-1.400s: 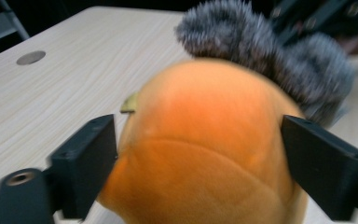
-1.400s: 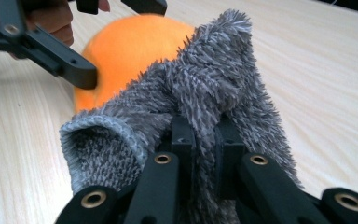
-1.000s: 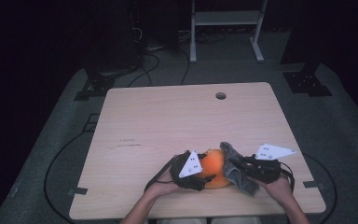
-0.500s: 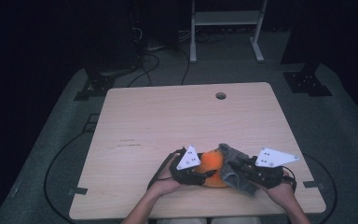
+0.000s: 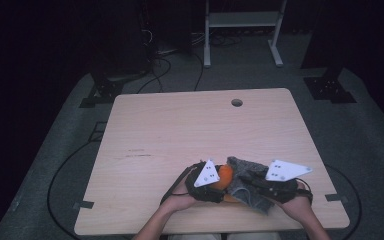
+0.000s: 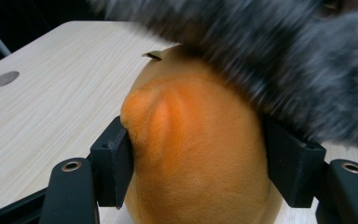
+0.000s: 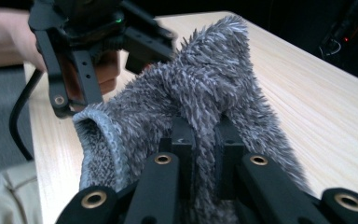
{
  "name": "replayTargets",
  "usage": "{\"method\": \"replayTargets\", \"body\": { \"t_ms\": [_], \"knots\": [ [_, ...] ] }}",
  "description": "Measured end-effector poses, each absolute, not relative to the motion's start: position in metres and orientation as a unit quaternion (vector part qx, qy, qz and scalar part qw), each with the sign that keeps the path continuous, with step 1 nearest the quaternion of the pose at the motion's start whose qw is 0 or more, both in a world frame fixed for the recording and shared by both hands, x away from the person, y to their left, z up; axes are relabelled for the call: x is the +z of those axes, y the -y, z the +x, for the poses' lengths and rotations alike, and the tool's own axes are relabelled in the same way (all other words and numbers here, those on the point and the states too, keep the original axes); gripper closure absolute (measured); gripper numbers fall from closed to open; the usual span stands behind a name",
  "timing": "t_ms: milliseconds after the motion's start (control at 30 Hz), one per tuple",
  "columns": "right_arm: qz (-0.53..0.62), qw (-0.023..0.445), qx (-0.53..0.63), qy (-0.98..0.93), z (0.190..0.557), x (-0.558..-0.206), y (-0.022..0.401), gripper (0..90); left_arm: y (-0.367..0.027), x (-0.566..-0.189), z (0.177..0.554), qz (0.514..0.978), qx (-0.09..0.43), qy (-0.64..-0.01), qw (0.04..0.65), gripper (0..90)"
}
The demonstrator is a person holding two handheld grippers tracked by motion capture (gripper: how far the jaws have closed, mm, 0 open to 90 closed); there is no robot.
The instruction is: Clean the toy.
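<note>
Orange plush toy (image 6: 196, 154) clamped between left tongs (image 6: 198, 161); grey fuzzy sock (image 7: 205, 102) pinched in right tongs (image 7: 204, 154).

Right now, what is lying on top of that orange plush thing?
A fuzzy grey fabric piece drapes over the top of the orange plush. The plush's upper part is hidden beneath it; its lower sides sit between the left gripper fingers.

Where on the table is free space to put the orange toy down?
The table is bare across its far half, up to the round hole, and on its left side. It is crowded at the near edge, where both grippers work the orange plush toy and grey fuzzy sock.
</note>
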State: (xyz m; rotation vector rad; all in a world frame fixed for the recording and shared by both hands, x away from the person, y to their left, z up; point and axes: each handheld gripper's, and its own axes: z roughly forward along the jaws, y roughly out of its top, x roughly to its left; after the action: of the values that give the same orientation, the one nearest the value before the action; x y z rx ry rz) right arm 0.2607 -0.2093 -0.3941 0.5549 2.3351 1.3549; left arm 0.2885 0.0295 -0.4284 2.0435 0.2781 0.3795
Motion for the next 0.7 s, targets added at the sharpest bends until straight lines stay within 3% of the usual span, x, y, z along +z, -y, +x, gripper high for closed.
{"method": "replayTargets", "body": {
  "t_ms": [367,567,700],
  "knots": [
    [0.230,0.179,0.489,-0.822,0.269,-0.397,0.226,81.0,-0.031,-0.431,0.284,0.848,0.169,-0.085,0.496,32.4],
    [0.227,0.159,0.479,-0.833,0.271,-0.404,0.229,80.9,-0.034,-0.433,0.299,0.833,0.078,-0.165,0.522,17.3],
    [0.224,0.166,0.493,-0.824,0.267,-0.392,0.229,80.9,-0.031,-0.431,0.288,0.830,0.146,-0.124,0.524,35.0]
  ]
}}
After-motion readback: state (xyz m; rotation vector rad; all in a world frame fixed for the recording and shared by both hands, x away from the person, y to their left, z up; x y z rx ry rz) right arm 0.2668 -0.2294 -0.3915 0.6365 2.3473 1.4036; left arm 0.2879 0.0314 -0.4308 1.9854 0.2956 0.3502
